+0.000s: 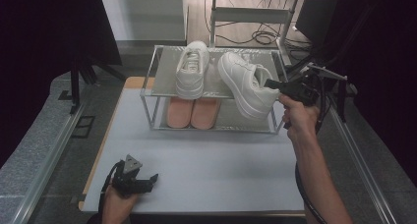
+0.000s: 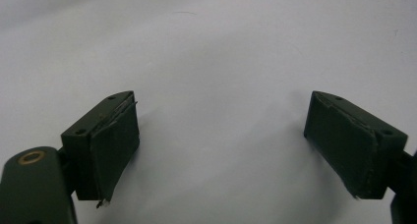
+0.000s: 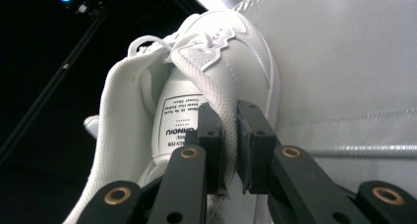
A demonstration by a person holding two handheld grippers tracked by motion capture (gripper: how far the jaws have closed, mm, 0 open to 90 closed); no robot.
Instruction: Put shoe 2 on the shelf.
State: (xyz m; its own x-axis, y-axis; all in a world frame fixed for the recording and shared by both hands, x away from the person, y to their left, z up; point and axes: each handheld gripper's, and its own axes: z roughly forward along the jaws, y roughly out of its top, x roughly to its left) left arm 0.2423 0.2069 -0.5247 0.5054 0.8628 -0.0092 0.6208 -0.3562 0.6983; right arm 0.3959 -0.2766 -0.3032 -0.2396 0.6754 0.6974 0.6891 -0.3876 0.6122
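Gripping white sneaker (image 3: 216, 86) collar: right gripper (image 3: 230, 150) | left gripper (image 2: 221, 150) jaws apart

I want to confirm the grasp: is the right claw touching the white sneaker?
Touching. The right gripper view shows the right claw shut on the padded collar of the white sneaker, both jaws pressing it.

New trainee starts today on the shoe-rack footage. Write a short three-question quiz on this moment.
1. True or false: the right claw is shut on the white lace-up sneaker's collar.
2. What lies on the metal rack's lower shelf: A) pink insoles, B) black boots?
3. Fill in: the left claw hovers ____ over the pale grey tabletop.

Key: 1 true; 2 A; 3 open.
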